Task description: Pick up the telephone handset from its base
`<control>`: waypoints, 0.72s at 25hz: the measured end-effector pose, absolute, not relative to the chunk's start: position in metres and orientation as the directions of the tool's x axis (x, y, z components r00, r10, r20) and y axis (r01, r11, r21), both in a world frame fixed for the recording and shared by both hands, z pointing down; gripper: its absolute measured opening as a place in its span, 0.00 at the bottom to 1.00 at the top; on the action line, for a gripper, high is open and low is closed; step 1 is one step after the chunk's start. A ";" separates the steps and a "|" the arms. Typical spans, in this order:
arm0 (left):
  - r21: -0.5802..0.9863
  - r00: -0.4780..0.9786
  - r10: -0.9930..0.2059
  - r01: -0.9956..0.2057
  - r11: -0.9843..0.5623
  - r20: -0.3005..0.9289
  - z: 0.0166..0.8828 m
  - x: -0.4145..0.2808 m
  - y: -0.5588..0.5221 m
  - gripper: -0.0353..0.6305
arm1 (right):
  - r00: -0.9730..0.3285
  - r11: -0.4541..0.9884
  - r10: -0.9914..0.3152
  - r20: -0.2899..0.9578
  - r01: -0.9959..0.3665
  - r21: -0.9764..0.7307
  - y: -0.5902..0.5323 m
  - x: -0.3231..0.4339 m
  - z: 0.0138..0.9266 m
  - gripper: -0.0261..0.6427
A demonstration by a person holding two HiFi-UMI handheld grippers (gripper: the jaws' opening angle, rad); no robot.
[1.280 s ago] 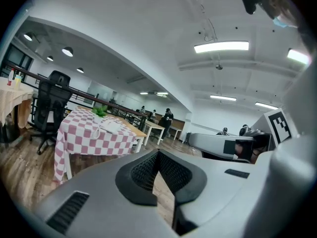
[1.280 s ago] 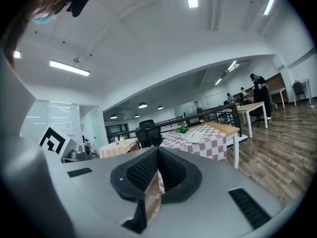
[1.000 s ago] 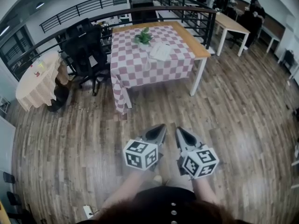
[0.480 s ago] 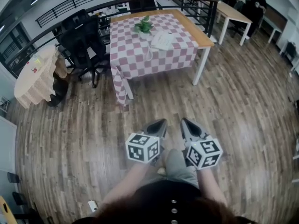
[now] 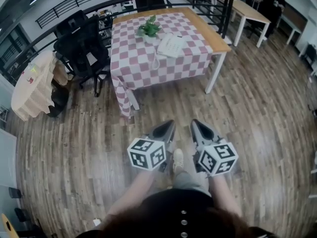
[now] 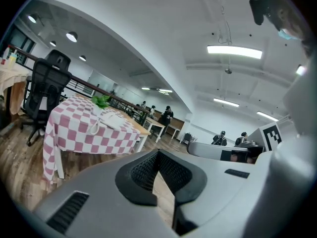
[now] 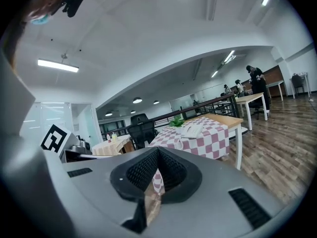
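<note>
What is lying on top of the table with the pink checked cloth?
A white telephone and a small green plant stand on the checked cloth. The cloth hides most of the tabletop; bare wood shows at the right.

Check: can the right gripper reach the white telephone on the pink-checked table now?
Probably not yet: the right gripper is above wooden floor, well short of the white telephone; nothing blocks the way.

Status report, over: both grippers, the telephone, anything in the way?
Left gripper shut, empty; right gripper shut, empty. Telephone on checkered table, far ahead. Floor between looks clear.
</note>
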State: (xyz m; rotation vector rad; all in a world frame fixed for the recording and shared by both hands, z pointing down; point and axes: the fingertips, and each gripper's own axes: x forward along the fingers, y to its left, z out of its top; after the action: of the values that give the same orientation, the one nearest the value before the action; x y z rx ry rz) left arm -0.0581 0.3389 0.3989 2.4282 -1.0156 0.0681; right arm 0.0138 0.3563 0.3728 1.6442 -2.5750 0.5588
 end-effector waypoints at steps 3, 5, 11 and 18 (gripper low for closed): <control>0.425 0.721 -0.652 -0.679 -0.599 0.233 0.396 -0.047 0.298 0.06 | -0.464 0.393 -0.860 0.211 -0.867 -0.305 0.311 0.017 0.372 0.06; 0.420 0.718 -0.656 -0.683 -0.597 0.233 0.393 -0.041 0.270 0.06 | -0.480 0.415 -0.852 0.210 -0.862 -0.290 0.280 0.019 0.368 0.05; 0.395 0.721 -0.656 -0.682 -0.615 0.224 0.380 -0.018 0.190 0.06 | -0.510 0.448 -0.839 0.190 -0.846 -0.291 0.192 0.036 0.350 0.06; 0.419 0.715 -0.665 -0.683 -0.598 0.215 0.383 0.002 0.134 0.06 | -0.529 0.469 -0.822 0.212 -0.839 -0.275 0.135 0.049 0.355 0.06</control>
State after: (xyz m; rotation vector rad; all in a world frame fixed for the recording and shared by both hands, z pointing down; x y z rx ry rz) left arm 0.0016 0.1340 0.3828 2.4432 -1.0309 0.0494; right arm 0.0487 0.1345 0.3553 1.4994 -2.6492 0.5395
